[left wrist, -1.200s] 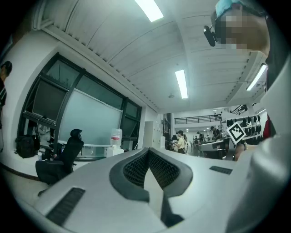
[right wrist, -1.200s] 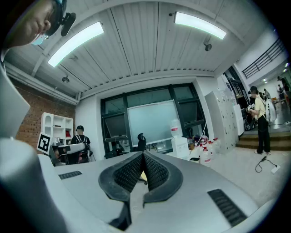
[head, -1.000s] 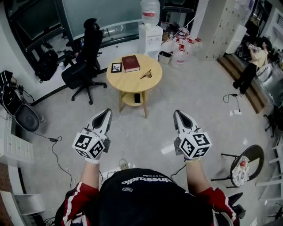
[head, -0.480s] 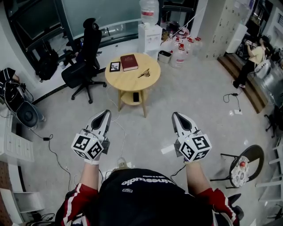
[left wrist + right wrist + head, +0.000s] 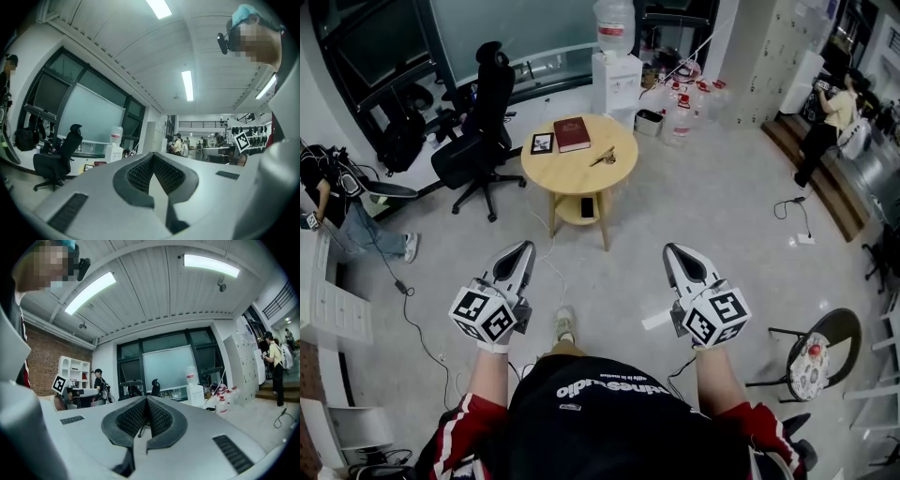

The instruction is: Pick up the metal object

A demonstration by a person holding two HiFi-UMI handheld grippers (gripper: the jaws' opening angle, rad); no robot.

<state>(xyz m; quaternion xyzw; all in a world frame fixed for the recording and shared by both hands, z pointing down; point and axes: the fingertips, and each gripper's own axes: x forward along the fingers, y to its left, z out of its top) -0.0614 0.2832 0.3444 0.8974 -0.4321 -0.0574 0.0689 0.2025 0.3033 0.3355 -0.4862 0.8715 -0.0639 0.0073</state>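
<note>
Two closed, empty tools: our left hand-held gripper (image 5: 523,249) and right hand-held gripper (image 5: 674,253) point level, well short of the far round surface (image 5: 572,174), where the metal object (image 5: 606,157) lies right of a book (image 5: 573,133). We judge it best to walk closer, spread one pair of jaws, then come in low.

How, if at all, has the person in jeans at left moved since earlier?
Yes. The person in jeans has come rightward into view beyond the white cabinet.
</note>
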